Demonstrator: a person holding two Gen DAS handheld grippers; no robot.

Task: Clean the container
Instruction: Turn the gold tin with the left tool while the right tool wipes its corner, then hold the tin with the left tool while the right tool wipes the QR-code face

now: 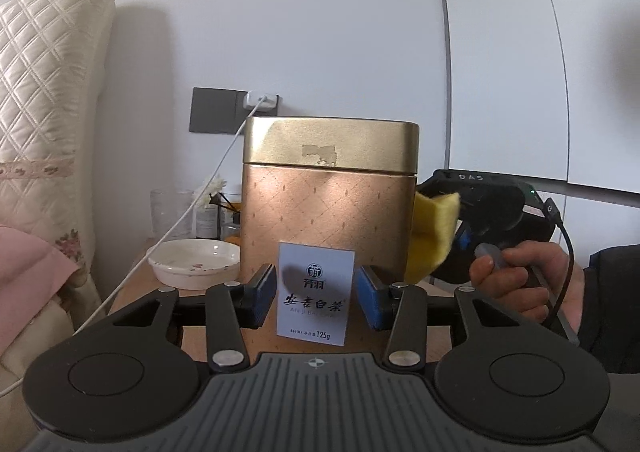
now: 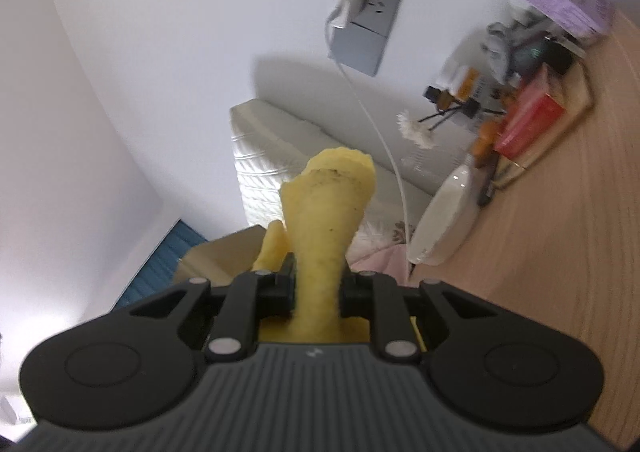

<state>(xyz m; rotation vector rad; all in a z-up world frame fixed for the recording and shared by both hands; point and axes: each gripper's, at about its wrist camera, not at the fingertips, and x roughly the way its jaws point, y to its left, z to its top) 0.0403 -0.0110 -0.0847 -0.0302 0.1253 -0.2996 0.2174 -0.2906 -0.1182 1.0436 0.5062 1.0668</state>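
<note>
A copper tea tin (image 1: 328,212) with a gold lid (image 1: 330,148) and a white label stands upright in the left wrist view. My left gripper (image 1: 316,298) is shut on the tin's lower front, its blue pads (image 1: 370,298) pressing both sides of the label. My right gripper (image 2: 318,284) is shut on a yellow cloth (image 2: 324,220). In the left wrist view that cloth (image 1: 434,236) touches the tin's right side, with the right gripper (image 1: 460,240) and the hand behind it. The tin's corner (image 2: 224,256) shows at the lower left of the right wrist view.
A white bowl (image 1: 194,264) sits on the wooden table (image 2: 560,252) left of the tin, with glass jars (image 1: 170,214) behind it. A charger cable (image 1: 188,208) runs from a wall socket (image 1: 218,110). A quilted headboard (image 1: 44,100) stands left. Boxes and clutter (image 2: 532,120) crowd the table's far end.
</note>
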